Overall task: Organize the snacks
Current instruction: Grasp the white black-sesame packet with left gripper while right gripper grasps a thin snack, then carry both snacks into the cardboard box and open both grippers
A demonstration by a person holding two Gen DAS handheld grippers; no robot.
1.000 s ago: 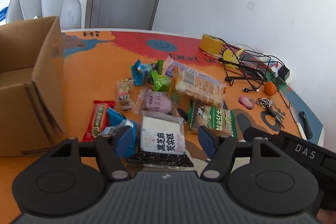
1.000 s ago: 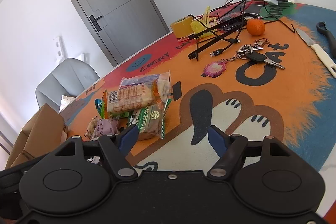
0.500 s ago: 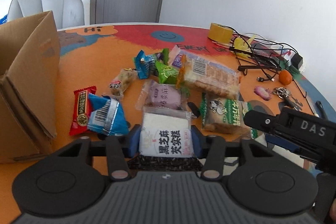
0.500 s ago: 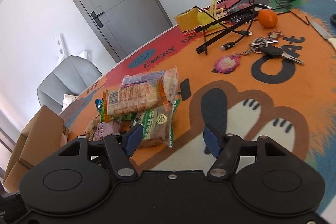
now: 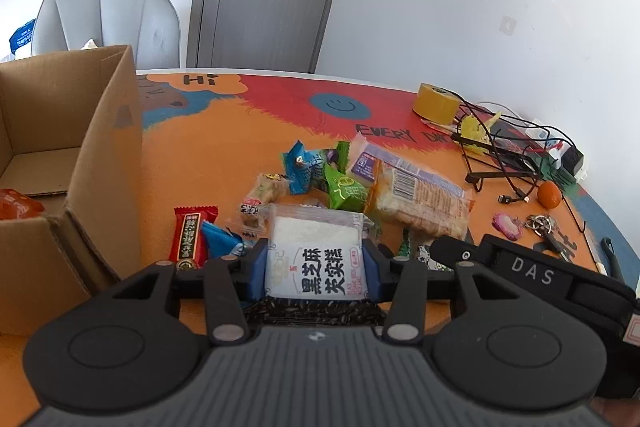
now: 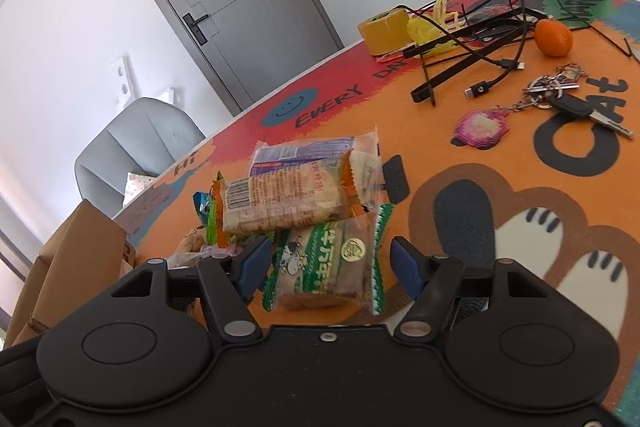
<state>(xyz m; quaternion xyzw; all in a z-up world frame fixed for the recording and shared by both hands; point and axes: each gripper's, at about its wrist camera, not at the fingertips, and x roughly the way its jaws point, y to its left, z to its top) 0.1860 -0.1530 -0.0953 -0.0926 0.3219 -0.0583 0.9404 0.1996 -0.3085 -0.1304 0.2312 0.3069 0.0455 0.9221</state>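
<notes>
Progress: early, by my reading; one orange packet (image 5: 16,205) lies in the cardboard box (image 5: 108,163), and nearly all the snacks are out on the mat (image 5: 224,155).
Left gripper (image 5: 316,267): clamped on the white packet (image 5: 316,259), a blue pad pressed to each side; the packet looks raised a little off the pile, though I cannot be sure it is clear of it.
Right gripper (image 6: 332,267): jaws opening, straddling the green packet (image 6: 324,267) without pressing it; that packet lies flat on the mat.
Box: at the left of the left view, open at the top, near the held packet and with room inside.
Left on the mat: red bar (image 5: 192,237), blue packet (image 5: 222,243) just beside it, a small nut bar (image 5: 266,187), the blue and green sachets (image 5: 320,175), and the long cracker pack (image 6: 288,187), which overlaps the green packet's far end.
Not snacks: tape roll (image 5: 436,105), cables (image 6: 480,39), keys (image 6: 560,99) and an orange (image 6: 554,37) sit well apart at the far side; whether the orange counts is unclear.
Next, likely: carry the white packet over the box wall and drop it in, then close on the green one.
Risk: lifting the green packet may drag the cracker pack along.
</notes>
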